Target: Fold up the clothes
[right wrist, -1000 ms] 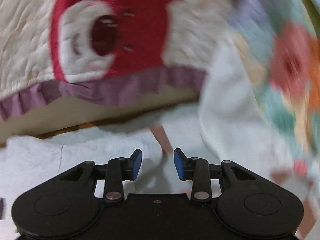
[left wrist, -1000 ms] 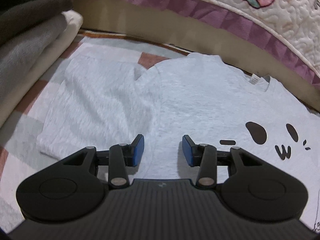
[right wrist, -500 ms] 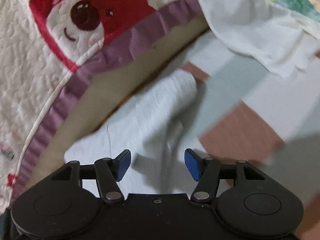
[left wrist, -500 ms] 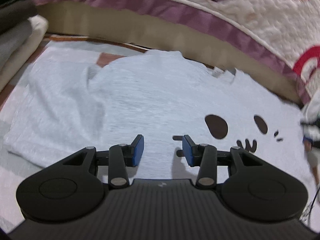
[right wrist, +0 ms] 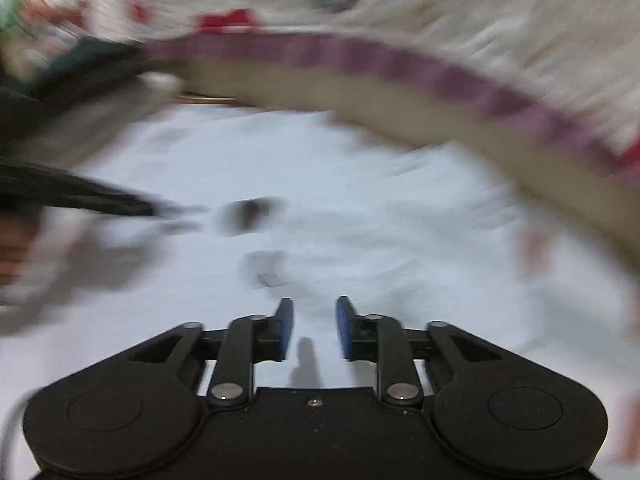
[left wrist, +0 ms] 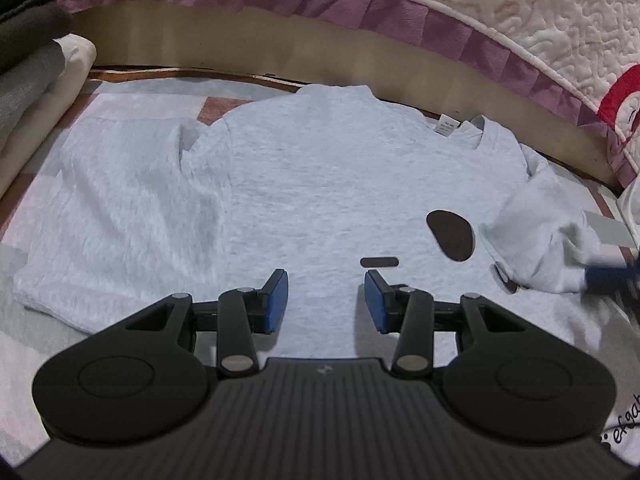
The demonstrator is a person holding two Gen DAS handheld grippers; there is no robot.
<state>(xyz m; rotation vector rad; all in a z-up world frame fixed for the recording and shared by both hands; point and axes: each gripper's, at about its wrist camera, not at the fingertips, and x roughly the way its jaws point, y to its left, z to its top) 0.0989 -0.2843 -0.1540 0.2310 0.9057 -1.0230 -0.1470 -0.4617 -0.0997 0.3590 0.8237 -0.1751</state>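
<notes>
Since the earlier frame, the right sleeve of the light grey cotton T-shirt is folded inward at mid-right. The shirt lies flat, centre frame. The left gripper and right gripper hover over it, jaws apart, holding nothing.

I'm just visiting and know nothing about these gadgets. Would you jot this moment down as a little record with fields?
garment: pale grey T-shirt with a dark cartoon-face print, lying flat
sleeve: right-hand sleeve folded in over the print
left gripper: open, holding nothing, above the shirt's middle
right gripper: open, empty; its view is motion-blurred
behind: quilted blanket with purple border
left side: stack of folded dark clothes
</notes>
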